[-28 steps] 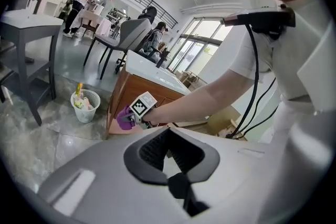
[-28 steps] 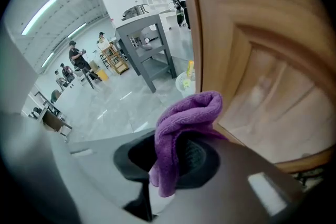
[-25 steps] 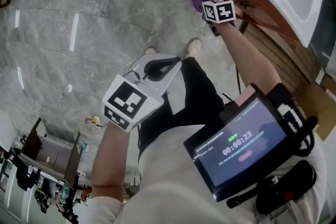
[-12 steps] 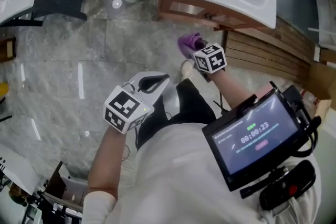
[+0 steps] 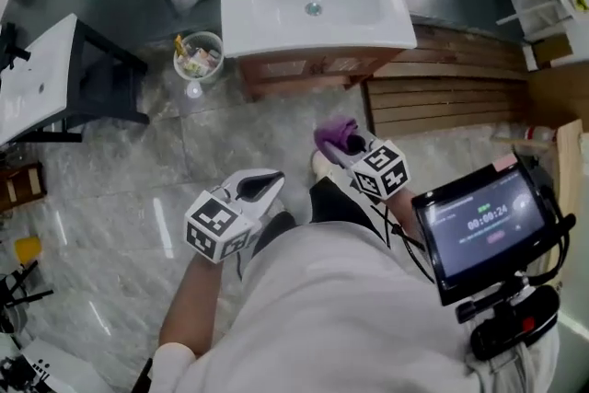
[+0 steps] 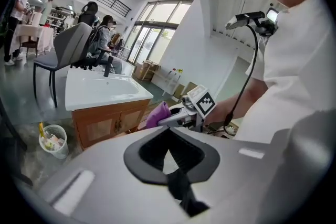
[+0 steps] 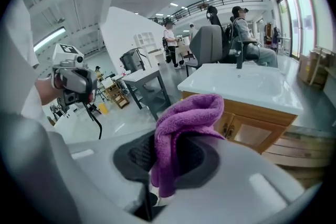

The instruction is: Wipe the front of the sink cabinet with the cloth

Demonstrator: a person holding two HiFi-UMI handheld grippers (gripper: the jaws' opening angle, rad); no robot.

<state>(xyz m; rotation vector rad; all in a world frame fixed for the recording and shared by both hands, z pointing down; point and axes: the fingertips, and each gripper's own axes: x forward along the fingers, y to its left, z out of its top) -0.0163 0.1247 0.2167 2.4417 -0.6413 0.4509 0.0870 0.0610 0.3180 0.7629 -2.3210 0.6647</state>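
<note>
Two things have changed in one second. The right gripper (image 5: 345, 146) was up close to the cabinet (image 5: 308, 71) with the cloth (image 5: 333, 133). Now it is pulled back, and bare floor lies between the cloth and the wood. The person has also moved back, so the whole sink (image 5: 258, 34) shows at 12 o'clock in the head view, with the cabinet front just under it.

I think this means the wiping has stopped, for now or for good. The cloth touches nothing but the gripper. To wipe more, it would have to go back toward 12 o'clock until it meets the wood.

The right gripper is holding the cloth tight between its jaws. The cloth sits near the middle of the head view, a bit toward 1 o'clock. It is purple and fluffy. It is bunched up, with a fat fold sticking out past the jaws and a thin end tucked down between them. It looks soft and would flop if let go.

The left gripper (image 5: 260, 186) is at 8 o'clock from the cloth, low over the floor. Its jaws are pressed together with nothing in them.

The cabinet front is brown wood with two small doors. I cannot tell if it is clean. A little bin (image 5: 219, 43) stands at 9 o'clock from the cabinet.
</note>
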